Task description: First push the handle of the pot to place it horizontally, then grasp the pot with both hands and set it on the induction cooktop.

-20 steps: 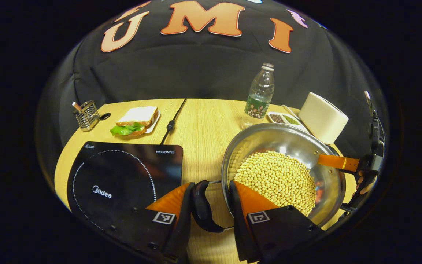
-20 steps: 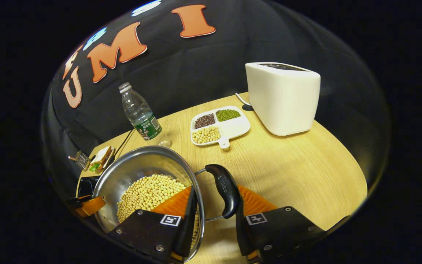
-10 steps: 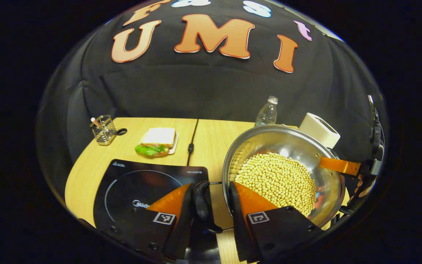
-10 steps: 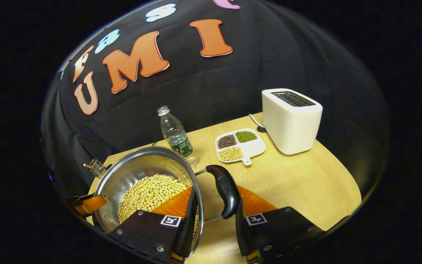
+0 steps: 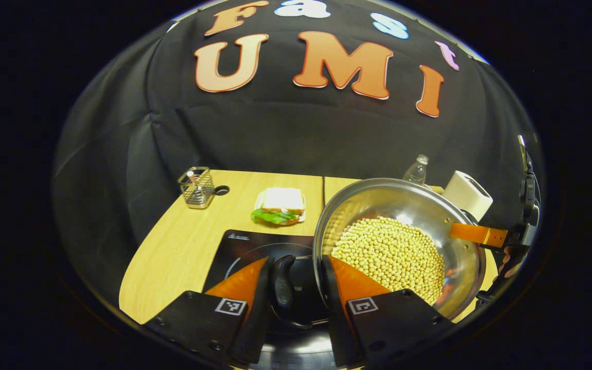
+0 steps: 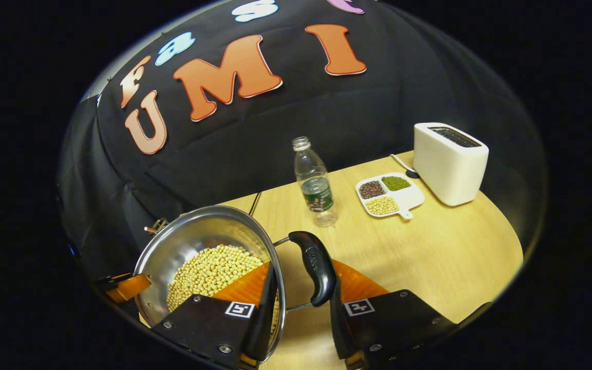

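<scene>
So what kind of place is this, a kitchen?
Probably a pretend kitchen set up in a recording booth, not a real one. A wooden table holds an induction cooktop, a toaster and a sandwich, with black cloth behind instead of kitchen walls.

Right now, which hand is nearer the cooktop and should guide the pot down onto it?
Left. The left gripper holds the pot by its handle above the induction cooktop. The right gripper grips the far handle over bare table.
</scene>
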Demonstrator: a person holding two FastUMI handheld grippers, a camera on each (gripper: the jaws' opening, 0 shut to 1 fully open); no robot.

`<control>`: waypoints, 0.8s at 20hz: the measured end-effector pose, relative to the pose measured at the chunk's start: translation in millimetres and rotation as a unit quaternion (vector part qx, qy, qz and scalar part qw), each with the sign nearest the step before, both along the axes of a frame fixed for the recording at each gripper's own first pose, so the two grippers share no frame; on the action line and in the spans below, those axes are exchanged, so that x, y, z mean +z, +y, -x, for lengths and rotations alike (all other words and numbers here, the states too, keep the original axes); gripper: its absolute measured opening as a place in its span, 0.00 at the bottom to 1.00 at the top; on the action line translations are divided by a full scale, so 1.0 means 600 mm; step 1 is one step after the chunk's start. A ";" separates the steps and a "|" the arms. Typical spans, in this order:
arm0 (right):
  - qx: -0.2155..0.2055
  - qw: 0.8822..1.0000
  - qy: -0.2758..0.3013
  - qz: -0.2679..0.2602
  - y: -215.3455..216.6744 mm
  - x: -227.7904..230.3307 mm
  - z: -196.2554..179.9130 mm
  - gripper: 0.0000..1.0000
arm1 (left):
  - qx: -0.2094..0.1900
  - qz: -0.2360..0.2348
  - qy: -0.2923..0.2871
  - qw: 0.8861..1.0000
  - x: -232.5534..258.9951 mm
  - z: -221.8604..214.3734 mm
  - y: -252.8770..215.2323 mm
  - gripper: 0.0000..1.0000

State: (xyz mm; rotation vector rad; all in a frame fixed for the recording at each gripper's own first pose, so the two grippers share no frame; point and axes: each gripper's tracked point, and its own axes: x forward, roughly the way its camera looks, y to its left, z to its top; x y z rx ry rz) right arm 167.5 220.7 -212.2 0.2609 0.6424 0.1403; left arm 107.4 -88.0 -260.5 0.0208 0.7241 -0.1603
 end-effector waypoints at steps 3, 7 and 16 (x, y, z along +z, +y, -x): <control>0.011 1.000 0.010 -0.006 0.061 -0.008 0.012 0.49 | 0.018 -0.007 0.003 1.000 0.000 0.001 0.065 0.56; 0.022 1.000 0.020 -0.008 0.140 -0.029 0.029 0.49 | 0.027 -0.027 0.013 0.999 -0.015 0.007 0.148 0.57; 0.032 0.999 0.038 0.016 0.220 -0.081 0.058 0.49 | 0.030 -0.031 0.036 0.998 -0.069 -0.009 0.206 0.58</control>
